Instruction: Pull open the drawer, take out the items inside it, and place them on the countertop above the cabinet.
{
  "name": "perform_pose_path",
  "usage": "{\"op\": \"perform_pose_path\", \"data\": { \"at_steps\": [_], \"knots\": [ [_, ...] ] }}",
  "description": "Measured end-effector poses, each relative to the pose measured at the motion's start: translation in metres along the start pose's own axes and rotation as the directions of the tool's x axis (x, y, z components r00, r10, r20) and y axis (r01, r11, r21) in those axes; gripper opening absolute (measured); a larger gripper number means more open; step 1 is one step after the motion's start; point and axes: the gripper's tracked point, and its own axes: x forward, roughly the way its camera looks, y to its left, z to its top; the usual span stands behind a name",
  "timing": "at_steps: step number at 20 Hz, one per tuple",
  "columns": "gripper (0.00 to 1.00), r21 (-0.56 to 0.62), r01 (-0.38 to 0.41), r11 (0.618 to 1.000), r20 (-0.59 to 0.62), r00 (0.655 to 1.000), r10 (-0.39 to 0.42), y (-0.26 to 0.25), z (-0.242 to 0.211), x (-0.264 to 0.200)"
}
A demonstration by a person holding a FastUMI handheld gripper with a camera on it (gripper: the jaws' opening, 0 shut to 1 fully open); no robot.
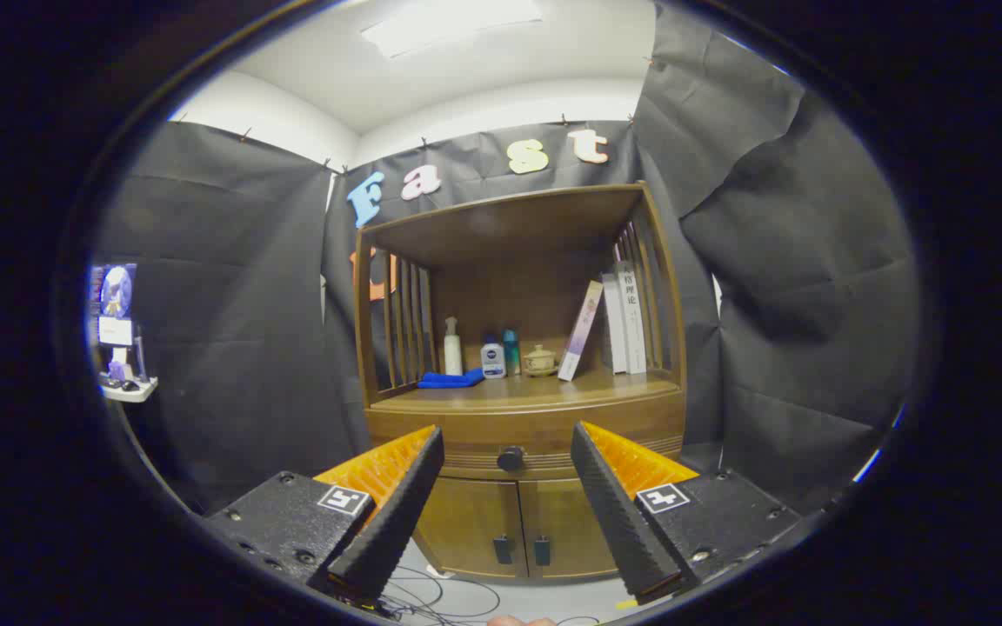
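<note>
Wooden cabinet (523,426) standing against the black cloth, its countertop (553,391) carrying a blue cloth (450,379) at the left edge, spray bottle (452,346), two small bottles (493,358), lidded pot (540,360) mid-surface, books (623,322) leaning toward the right edge, gripper (508,443) fingers spread wide, gripping nothing

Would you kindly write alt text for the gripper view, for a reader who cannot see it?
The open tool points at a wooden cabinet, its fingers apart either side of the shut drawer's round knob, which lies beyond them. On the countertop above stand a spray bottle, a blue cloth, bottles, a small pot and books.
</note>
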Motion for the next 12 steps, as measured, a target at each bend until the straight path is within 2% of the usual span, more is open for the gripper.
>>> {"op": "perform_pose_path", "data": {
  "at_steps": [12],
  "knots": [
    [0.97, 0.001, 0.013, 1.000, 0.005, 1.000, -0.013, 0.0035, 0.0020, 0.0043]
  ]
}}
